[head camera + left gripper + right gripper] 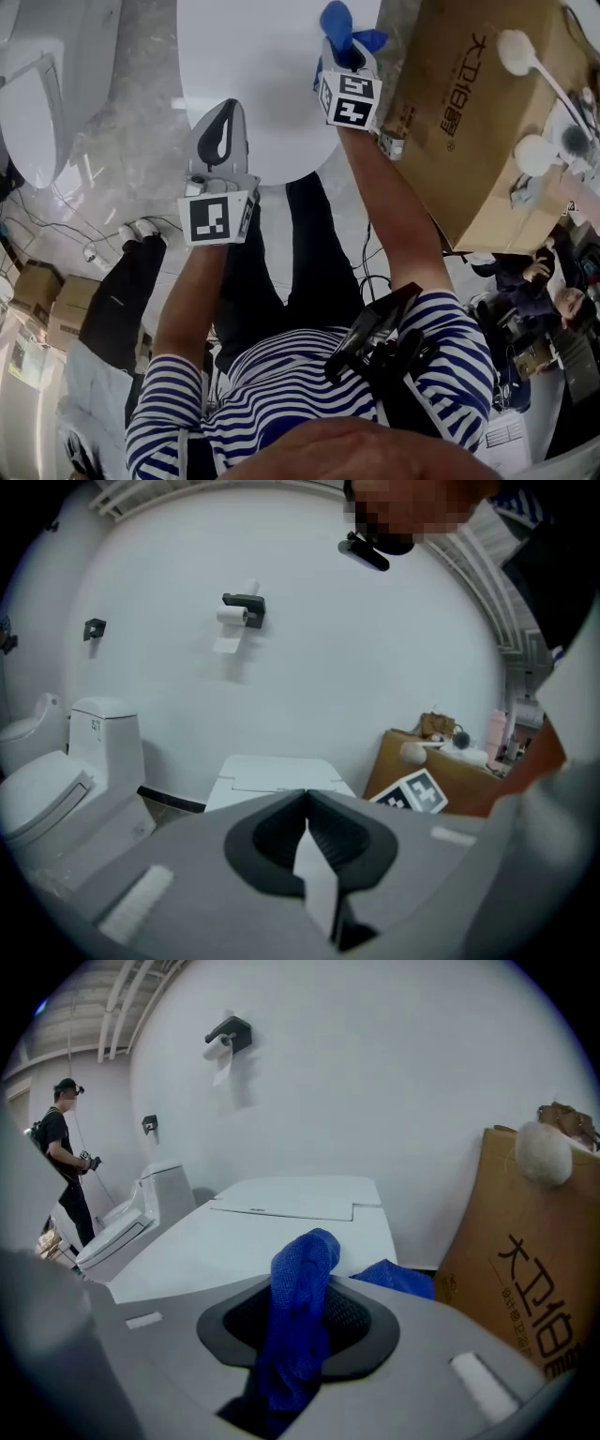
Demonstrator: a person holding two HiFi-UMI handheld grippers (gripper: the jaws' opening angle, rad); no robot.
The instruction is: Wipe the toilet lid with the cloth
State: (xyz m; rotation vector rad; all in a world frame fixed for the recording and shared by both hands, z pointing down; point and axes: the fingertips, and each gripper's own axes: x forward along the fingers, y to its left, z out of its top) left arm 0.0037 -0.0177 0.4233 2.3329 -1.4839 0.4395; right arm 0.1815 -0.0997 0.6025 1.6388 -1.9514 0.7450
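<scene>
Step in hand (judged): cloth gripped, wiping about to begin.

Right gripper (pixel 300 1309): jaws were closed on the blue cloth (pixel 302 1274), pinched at mid-length. One end stood bunched above the jaws; a second fold showed beyond them to the right. In head view this gripper (pixel 345 45) was over the far right part of the toilet lid (pixel 253 75), close to the cardboard box (pixel 469 131). Could not tell whether cloth was touching lid.

Left gripper (pixel 306 803): jaws were fully together w/ nothing btwn them. In head view it (pixel 228 112) was over the lid's near left part, well apart from the cloth.

Cloth condition: deep blue, coarse woven texture, soft and crumpled, no stains visible. Lid (pixel 216 1260): white, smooth, closed, no marks visible. Tank top lay behind it, against the wall.

Recommendations (judgement only):
- Lower the right gripper so the loose fold lies flat on the lid, not just the bunched tip; jaw bodies shouldn't scrape the plastic.
- Work in overlapping passes, far to near, incl. the edges.
- Mind the box at the right edge; cloth could snag on its corner.
- Grip looked secure, but dragging may pull the cloth out.
- Left gripper to stay clear of the wiping path.

Second toilet (pixel 47 799) to the left, not involved.
</scene>
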